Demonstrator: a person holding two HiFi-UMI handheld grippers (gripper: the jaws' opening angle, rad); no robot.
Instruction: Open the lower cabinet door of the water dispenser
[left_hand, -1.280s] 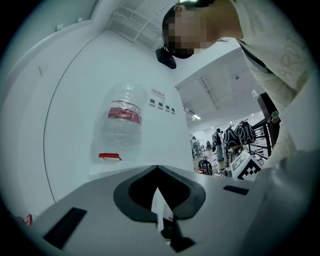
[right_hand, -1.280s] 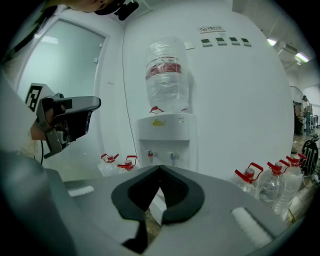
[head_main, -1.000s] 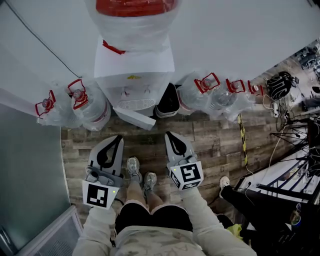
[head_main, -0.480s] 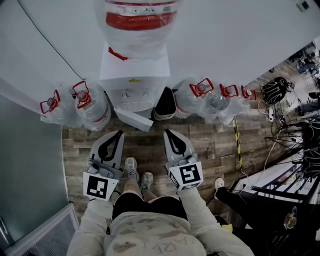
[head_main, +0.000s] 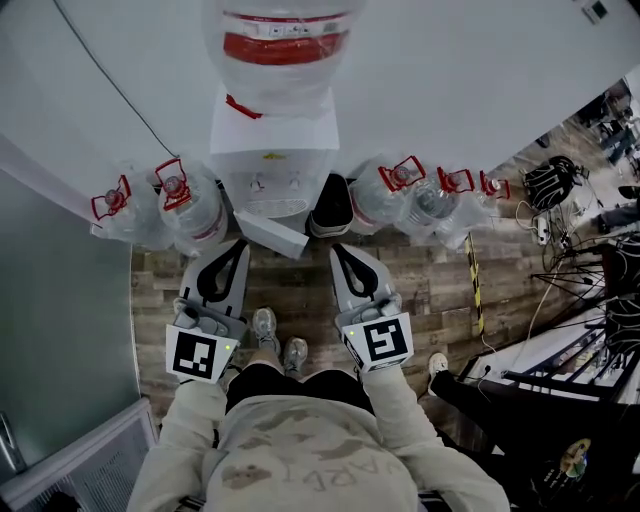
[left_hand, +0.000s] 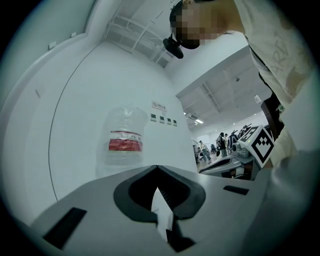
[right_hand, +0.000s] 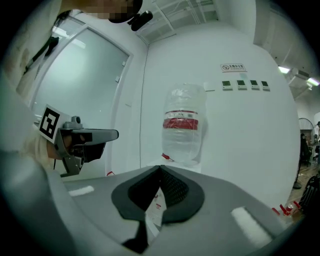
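**Wood-plank floor, white wall: both claws shut and empty before the dispenser's open door**

On the grey-brown wood-plank floor (head_main: 300, 290), against a curved white wall (head_main: 450, 90), the person holds both claws out in front. The left gripper (head_main: 239, 244) has its jaws pressed together at the tips with nothing between them. Its own view shows only a sliver of white through the gap behind the tips. The right gripper (head_main: 335, 248) is likewise closed and empty.

Just ahead stands the white floor-standing water dispenser (head_main: 270, 150), with a clear plastic bottle with a red label band (head_main: 275, 45) upended on top. Its white lower cabinet door (head_main: 272, 234) is swung out at an angle from the base and lies between the two claw tips in the head view. The left tip overlaps the door's end there, and whether they touch cannot be told.

Clear spare water bottles with red handles (head_main: 190, 215) crowd the floor on either side. A dark object (head_main: 335, 203) right of the dispenser is hard to identify. The cabinet's inside is hidden, and neither gripper view shows the door. The person's pale sweatshirt (head_main: 300, 460) covers the near floor.

Against a second ago, both claws sit closer to the dispenser in the head view, with jaws closed as before. The door keeps the same angle.
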